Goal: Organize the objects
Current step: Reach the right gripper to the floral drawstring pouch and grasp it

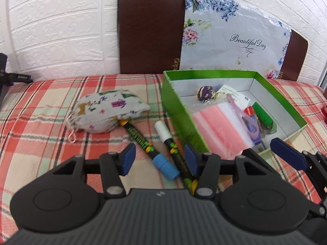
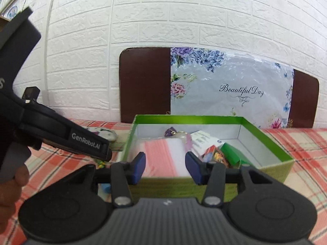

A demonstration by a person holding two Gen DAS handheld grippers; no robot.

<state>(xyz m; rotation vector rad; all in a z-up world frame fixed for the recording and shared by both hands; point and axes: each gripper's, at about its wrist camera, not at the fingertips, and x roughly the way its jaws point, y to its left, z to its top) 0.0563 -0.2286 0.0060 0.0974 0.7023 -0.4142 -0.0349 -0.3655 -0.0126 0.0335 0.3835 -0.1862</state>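
A green box point(image 1: 175, 112) with a white inside stands on the plaid cloth and holds a pink-and-clear plastic bag point(image 1: 216, 130), a purple charm point(image 1: 205, 95), cards and small packets. Two black markers lie left of it: one with a blue cap point(image 1: 165, 165), one with a white cap point(image 1: 163, 131). A floral fabric pouch point(image 1: 106, 113) lies further left. My left gripper point(image 1: 160, 159) is open and empty, low over the two markers. My right gripper point(image 2: 165, 167) is open and empty above the near wall of the box point(image 2: 282, 155); its finger also shows in the left wrist view point(image 1: 288, 156).
A brown board with a floral "Beautiful Day" sheet point(image 1: 235, 38) leans on the white brick wall behind the box. A black device point(image 1: 12, 77) sits at the far left. The left gripper's body point(image 2: 61, 130) crosses the right wrist view at left.
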